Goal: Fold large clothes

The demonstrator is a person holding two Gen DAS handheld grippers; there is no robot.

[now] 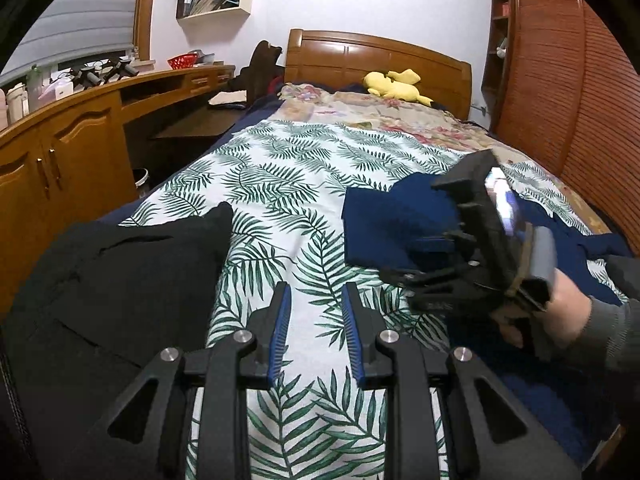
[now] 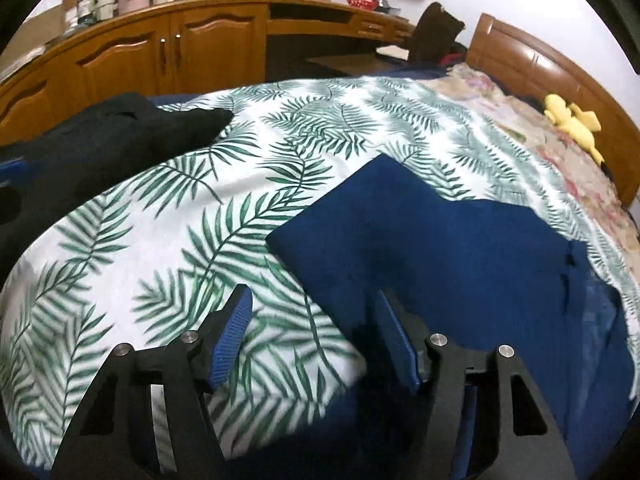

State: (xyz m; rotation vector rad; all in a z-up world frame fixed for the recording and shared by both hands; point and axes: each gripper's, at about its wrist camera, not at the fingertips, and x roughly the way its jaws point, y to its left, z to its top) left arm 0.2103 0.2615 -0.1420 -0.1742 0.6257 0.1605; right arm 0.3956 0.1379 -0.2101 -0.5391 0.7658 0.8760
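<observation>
A navy blue garment [image 2: 440, 248] lies partly folded on the right side of the bed, and it also shows in the left wrist view as the navy garment [image 1: 380, 220]. My right gripper [image 2: 314, 300] hovers open over its near left edge: one pad is above the fabric, the other above the sheet, and neither presses on it. A hand [image 1: 560, 312] holds that right gripper [image 1: 400, 286] low over the cloth. A black garment [image 1: 100, 280] lies crumpled at the bed's left edge. My left gripper [image 1: 316, 292] stands narrowly open over bare sheet, between the two garments.
The bed has a white leaf-print sheet [image 1: 280, 168] and a floral cover near the wooden headboard [image 1: 376, 56], where a yellow plush toy [image 1: 396, 84] rests. Wooden cabinets and a desk [image 2: 168, 52] run along the left. A slatted wooden wardrobe [image 1: 560, 100] stands to the right.
</observation>
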